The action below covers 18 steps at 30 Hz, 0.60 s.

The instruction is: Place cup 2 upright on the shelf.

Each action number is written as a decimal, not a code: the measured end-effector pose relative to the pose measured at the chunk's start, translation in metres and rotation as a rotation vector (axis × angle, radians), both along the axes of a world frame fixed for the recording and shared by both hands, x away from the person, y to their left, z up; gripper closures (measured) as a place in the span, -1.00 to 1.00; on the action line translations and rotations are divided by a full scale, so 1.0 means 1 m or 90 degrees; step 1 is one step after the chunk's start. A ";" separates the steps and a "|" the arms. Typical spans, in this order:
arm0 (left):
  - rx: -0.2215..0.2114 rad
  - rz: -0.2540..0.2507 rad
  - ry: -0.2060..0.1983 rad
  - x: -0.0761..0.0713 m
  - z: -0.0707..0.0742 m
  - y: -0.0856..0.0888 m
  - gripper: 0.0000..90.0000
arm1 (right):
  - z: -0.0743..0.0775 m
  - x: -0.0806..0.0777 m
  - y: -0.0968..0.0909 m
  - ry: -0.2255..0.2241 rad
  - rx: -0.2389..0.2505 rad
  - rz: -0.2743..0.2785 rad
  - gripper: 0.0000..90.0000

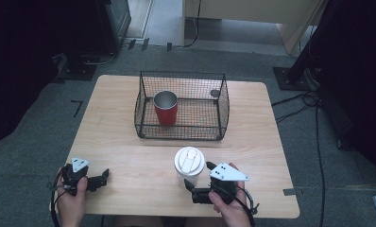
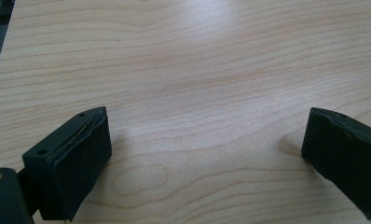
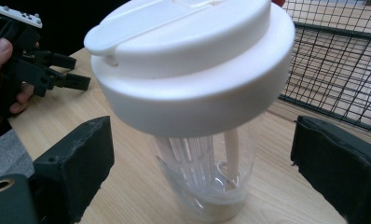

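Straddling clear cup (image 3: pixel 207 172), right tongs (image 3: pixel 202 158) gape.

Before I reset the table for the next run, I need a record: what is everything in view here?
Table: one, light wood, centre of the high view.
Wire basket: one, black mesh, far middle of the table.
Red cup: one, red with a metal inside, upright in the basket.
Small disc: one, dark, by the basket's far right corner; what it is I cannot tell.
Clear cup: one, see-through with a white lid, upright on the near table between the right tool's open jaws, untouched.
Left tool: black, near left edge, jaws open over bare wood.
Right tool: black, near right, beside the clear cup.
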<state>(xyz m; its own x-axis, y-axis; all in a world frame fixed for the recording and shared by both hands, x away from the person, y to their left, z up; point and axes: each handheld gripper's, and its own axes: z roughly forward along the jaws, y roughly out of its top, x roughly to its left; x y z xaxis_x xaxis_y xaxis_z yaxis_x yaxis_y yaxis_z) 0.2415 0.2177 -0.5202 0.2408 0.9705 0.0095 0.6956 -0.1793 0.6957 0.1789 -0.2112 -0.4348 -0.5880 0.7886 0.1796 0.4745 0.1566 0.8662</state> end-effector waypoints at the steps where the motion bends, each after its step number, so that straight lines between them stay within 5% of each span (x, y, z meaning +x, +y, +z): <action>1: -0.001 0.001 -0.001 0.000 0.000 0.000 -0.95 | 0.000 0.001 0.003 0.000 0.000 -0.005 -0.86; 18: 0.000 0.000 0.000 0.000 0.000 0.000 -0.95 | -0.006 0.008 0.028 -0.017 -0.033 -0.048 -0.84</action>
